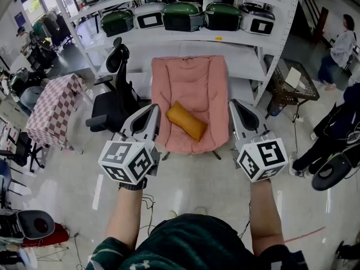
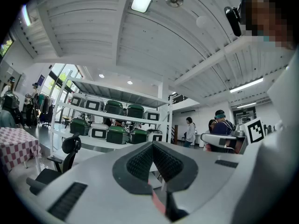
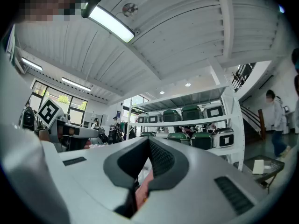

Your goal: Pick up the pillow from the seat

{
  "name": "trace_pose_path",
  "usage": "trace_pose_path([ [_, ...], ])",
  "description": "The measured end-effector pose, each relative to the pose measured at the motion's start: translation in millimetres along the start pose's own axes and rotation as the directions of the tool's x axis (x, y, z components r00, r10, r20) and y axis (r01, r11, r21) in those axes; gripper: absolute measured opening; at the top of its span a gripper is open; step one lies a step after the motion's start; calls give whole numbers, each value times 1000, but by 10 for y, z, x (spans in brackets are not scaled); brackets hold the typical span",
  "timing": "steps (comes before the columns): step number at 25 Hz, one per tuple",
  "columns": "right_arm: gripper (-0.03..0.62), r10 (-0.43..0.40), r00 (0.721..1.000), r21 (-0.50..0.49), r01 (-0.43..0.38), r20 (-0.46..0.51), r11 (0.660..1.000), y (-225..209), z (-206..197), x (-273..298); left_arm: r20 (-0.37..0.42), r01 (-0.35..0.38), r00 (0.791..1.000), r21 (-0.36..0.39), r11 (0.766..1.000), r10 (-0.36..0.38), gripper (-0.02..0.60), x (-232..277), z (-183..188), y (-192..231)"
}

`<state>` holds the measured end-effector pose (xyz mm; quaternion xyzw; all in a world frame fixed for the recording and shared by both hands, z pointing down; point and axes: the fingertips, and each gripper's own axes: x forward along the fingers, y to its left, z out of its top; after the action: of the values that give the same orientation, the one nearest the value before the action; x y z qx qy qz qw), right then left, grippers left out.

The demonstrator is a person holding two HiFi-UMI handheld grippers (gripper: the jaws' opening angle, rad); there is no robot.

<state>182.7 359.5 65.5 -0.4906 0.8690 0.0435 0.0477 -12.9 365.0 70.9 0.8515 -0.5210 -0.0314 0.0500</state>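
Note:
An orange pillow (image 1: 186, 120) lies slantwise on the seat of a pink padded chair (image 1: 191, 83) in the middle of the head view. My left gripper (image 1: 153, 110) is held level just left of the seat's front corner, its jaws shut with nothing between them. At the seat's right side my right gripper (image 1: 234, 104) is also shut and empty. Both stay short of the pillow, touching nothing. In the left gripper view the closed left gripper (image 2: 153, 144) faces the shelves. The right gripper (image 3: 149, 141) in its own view does the same, with a sliver of the pink chair (image 3: 143, 190) below it.
A black office chair (image 1: 112, 97) stands left of the pink chair, and a checkered-cloth table (image 1: 53, 114) further left. White shelves (image 1: 247, 41) with green and white cases rise behind. A wire cart (image 1: 292, 86) and people (image 1: 337, 134) are at the right.

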Motion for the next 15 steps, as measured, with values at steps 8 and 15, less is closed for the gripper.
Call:
trace_pose_path([
  [8, 3, 11, 1000, 10, -11, -10, 1000, -156, -83, -16, -12, -14, 1000, 2, 1000, 14, 5, 139, -88, -109],
  [15, 3, 24, 1000, 67, -24, 13, 997, -478, -96, -82, 0, -62, 998, 3, 998, 62, 6, 334, -144, -150],
])
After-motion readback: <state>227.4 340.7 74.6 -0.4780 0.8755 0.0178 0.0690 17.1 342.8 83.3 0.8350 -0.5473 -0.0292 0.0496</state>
